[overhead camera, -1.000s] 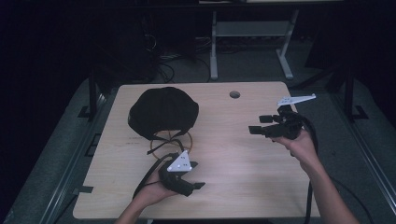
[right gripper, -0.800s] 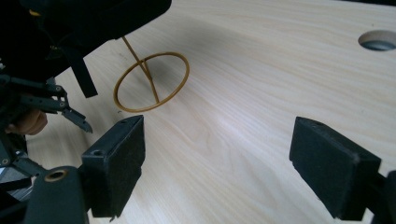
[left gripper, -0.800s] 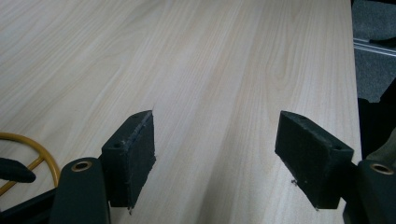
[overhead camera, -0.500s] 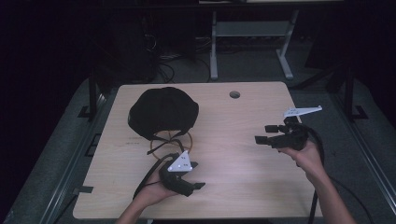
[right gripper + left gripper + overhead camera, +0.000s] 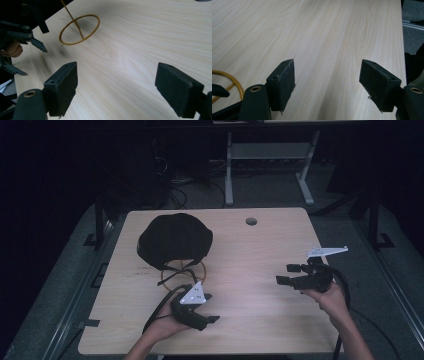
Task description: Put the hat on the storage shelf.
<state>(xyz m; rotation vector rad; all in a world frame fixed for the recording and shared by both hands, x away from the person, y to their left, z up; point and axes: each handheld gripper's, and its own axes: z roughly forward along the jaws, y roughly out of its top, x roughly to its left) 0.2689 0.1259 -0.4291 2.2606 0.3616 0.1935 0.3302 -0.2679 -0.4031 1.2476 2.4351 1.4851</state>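
Observation:
A black cap-like object (image 5: pixel 174 240) lies on the far left part of the light wooden table (image 5: pixel 260 245). A yellow ring (image 5: pixel 182 272) with black straps across it lies just at its near side. My left gripper (image 5: pixel 211 308) is held near the front edge, right of the ring, open with nothing between its jaws. My right gripper (image 5: pixel 286 274) hovers at the right side, pointing left, also open and empty. The right gripper view shows the yellow ring (image 5: pixel 79 29) ahead and the left gripper (image 5: pixel 22 37) at the left. The ring's edge (image 5: pixel 229 80) lies at the left gripper view's lower left.
A round cable hole (image 5: pixel 251 221) sits near the table's far edge. A grey metal stand (image 5: pixel 265 165) and cables are on the floor behind the table. The table's right edge (image 5: pixel 402 37) runs close by in the left gripper view.
My right gripper has moved toward the near edge of the table and lower, still open. The left gripper has stayed where it was.

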